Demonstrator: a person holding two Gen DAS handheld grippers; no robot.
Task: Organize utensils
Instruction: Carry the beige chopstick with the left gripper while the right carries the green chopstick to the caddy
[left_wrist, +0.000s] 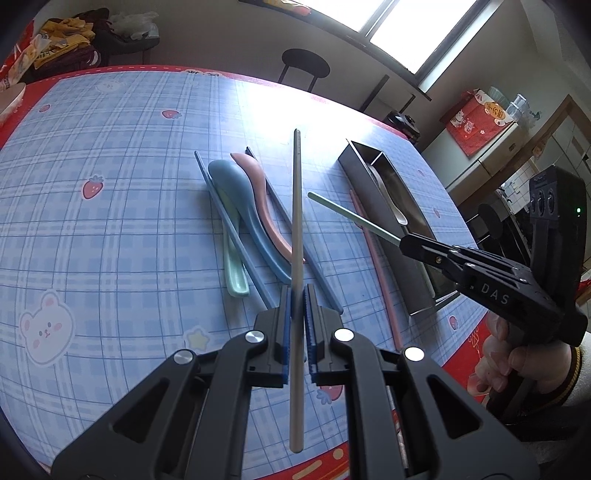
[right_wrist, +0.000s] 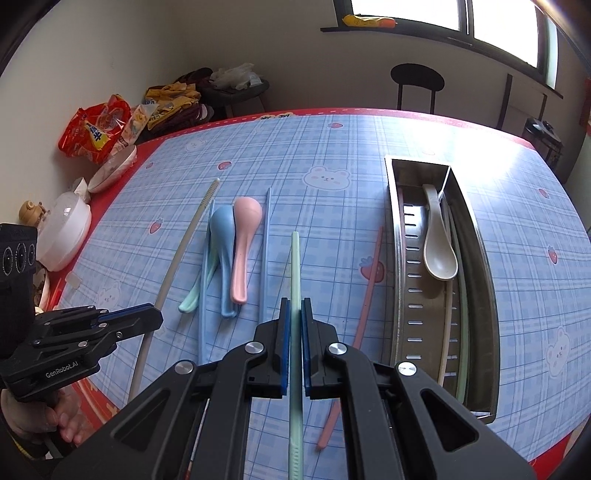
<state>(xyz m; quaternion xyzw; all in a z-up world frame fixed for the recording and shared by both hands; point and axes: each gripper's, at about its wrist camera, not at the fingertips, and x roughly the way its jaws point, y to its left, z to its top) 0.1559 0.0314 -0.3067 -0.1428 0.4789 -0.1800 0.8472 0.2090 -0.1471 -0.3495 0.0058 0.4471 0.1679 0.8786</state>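
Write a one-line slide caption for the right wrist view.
Right gripper clamps a mint-green chopstick above the blue plaid tablecloth, beside the stainless steel utensil tray.

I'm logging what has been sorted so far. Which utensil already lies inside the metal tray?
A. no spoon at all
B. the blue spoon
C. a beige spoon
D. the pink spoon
C: a beige spoon lies in the metal tray, while the pink spoon and blue spoon lie on the table beside it.
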